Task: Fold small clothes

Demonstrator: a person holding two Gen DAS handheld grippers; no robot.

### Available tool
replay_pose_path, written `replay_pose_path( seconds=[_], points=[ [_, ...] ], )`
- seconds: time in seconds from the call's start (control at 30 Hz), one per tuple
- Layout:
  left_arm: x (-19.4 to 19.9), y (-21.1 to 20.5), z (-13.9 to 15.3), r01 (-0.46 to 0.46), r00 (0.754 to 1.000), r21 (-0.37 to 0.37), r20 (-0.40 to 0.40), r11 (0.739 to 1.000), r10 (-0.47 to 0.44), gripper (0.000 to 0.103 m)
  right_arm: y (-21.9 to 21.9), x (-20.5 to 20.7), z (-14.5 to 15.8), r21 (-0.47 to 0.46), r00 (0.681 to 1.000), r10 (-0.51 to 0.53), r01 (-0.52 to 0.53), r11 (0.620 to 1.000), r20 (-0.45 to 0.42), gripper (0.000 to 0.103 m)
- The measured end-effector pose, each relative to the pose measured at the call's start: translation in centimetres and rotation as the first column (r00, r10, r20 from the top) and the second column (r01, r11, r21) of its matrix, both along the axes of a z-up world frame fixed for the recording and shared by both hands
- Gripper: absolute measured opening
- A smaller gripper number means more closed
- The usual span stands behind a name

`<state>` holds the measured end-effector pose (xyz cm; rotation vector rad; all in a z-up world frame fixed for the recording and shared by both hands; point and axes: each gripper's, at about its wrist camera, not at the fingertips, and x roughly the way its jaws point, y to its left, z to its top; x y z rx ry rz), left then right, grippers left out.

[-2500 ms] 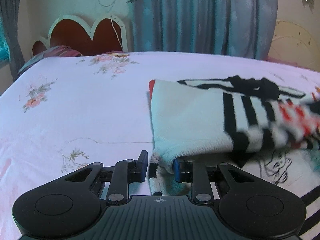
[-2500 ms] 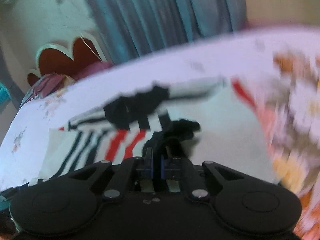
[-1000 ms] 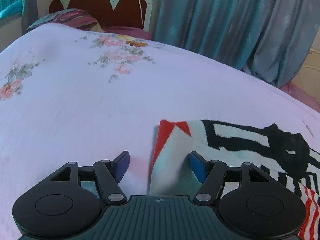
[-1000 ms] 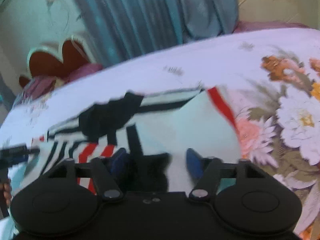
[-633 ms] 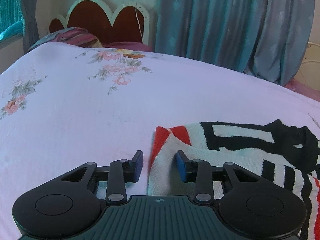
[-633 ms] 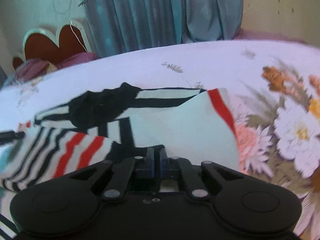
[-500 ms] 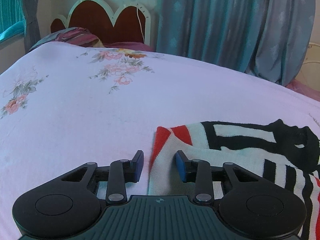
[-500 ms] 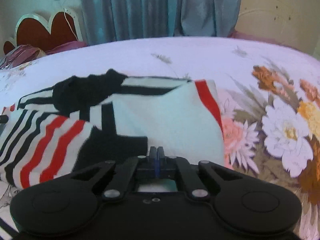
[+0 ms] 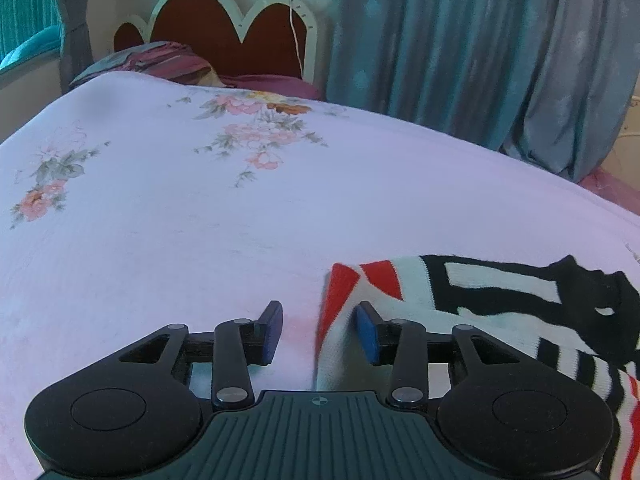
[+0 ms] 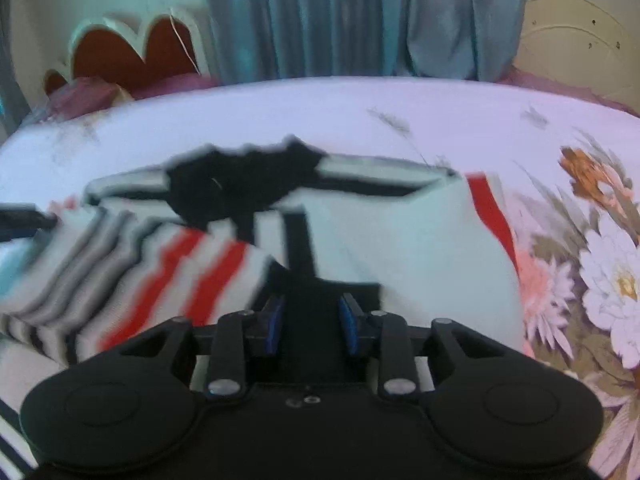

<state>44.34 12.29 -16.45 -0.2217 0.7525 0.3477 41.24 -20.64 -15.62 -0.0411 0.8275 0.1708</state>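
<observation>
While no box, basket or other container shows in either view, the striped knit sweater (image 9: 500, 312) lies flat on the floral bedsheet (image 9: 160, 220), which serves as the only support surface. The garment is white with black and red stripes; a black collar area (image 10: 240, 184) sits toward its far edge, and a red-striped sleeve (image 10: 172, 276) lies folded across the body in the right wrist view.

Left gripper (image 9: 319, 334): low over the bed, pointing toward the headboard (image 9: 224, 40). Jaws apart. The sweater's left edge, with its red band, runs up between the two blue pads; the right pad (image 9: 366, 336) sits over the knit, the left pad (image 9: 272, 332) over bare sheet. Neither pad visibly presses the fabric.

Right gripper (image 10: 311, 322): low at the near edge of the sweater, over a black patch of the knit. Jaws partly spread, with black fabric lying in the gap; contact with the pads cannot be judged, as this view is motion-blurred.

Blue curtains (image 9: 460, 48) hang behind the bed; a purple pillow (image 9: 168, 60) rests by the headboard.
</observation>
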Motion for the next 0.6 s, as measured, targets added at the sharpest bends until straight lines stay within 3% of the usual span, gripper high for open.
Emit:
replay_pose_path(
  seconds=[0.1, 0.2, 0.37, 0.5, 0.6],
  points=[
    [-1.8, -0.2, 1.1, 0.019, 1.000, 0.001, 0.021, 1.000, -0.019, 0.041, -0.3, -0.1, 0.6, -0.003, 1.000, -0.020, 0.020, 1.000, 0.006, 0.030],
    [-3.8, -1.2, 2.2, 0.062, 0.997, 0.005, 0.045, 0.998, -0.062, 0.041, -0.6, -0.5, 1.5, 0.057, 0.999, -0.026, 0.025, 0.998, 0.020, 0.033],
    [-7.1, -4.5, 3.0, 0.162, 0.985, -0.001, 0.057, 0.987, -0.162, 0.041, 1.3, -1.6, 2.3, 0.084, 0.998, 0.051, -0.054, 0.995, 0.041, 0.032],
    [-8.6, -7.0, 1.8, 0.224, 0.975, 0.004, 0.013, 0.975, -0.224, 0.041, 2.7, -2.0, 1.8, 0.070, 0.996, 0.090, -0.092, 0.993, 0.026, 0.033],
    [-9.0, -7.4, 0.3, 0.219, 0.975, 0.028, -0.025, 0.975, -0.219, 0.041, 2.9, -2.1, 0.6, -0.003, 0.995, 0.103, -0.103, 0.995, 0.000, 0.037]
  ],
)
